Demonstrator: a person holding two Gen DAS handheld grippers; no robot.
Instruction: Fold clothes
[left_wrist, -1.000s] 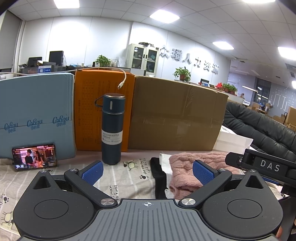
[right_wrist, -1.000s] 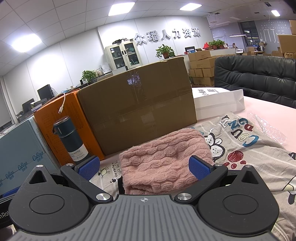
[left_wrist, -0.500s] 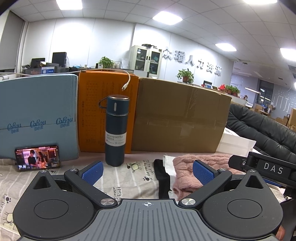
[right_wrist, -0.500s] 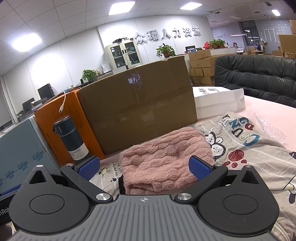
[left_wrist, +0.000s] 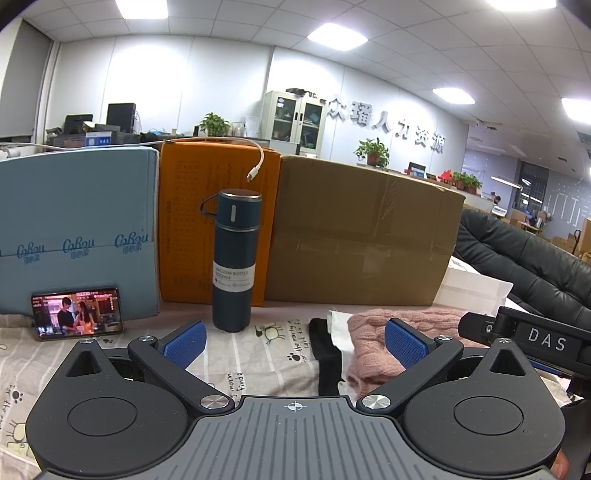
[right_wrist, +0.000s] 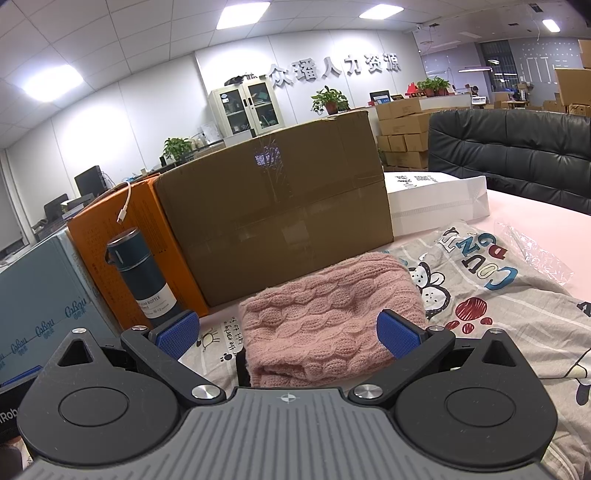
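Left tool (left_wrist: 293, 339) wide apart, holds nothing. Right tool (right_wrist: 288, 332) wide apart too, nothing pinched. Both hang low over bench, maybe getting ready to grab.

Pink sweater (right_wrist: 325, 321) sits right ahead of right tool, between its blue pads (right_wrist: 397, 334); seems not touching. Seen from left tool, sweater to its right.

Sweater soft, bumpy knit, already in thick folded pile. Black cloth (left_wrist: 327, 354) peeks out beside it. Cartoon sheet (right_wrist: 491, 291) spread underneath. Blue bottle (left_wrist: 232, 262) stands ahead of left tool, near boxes.
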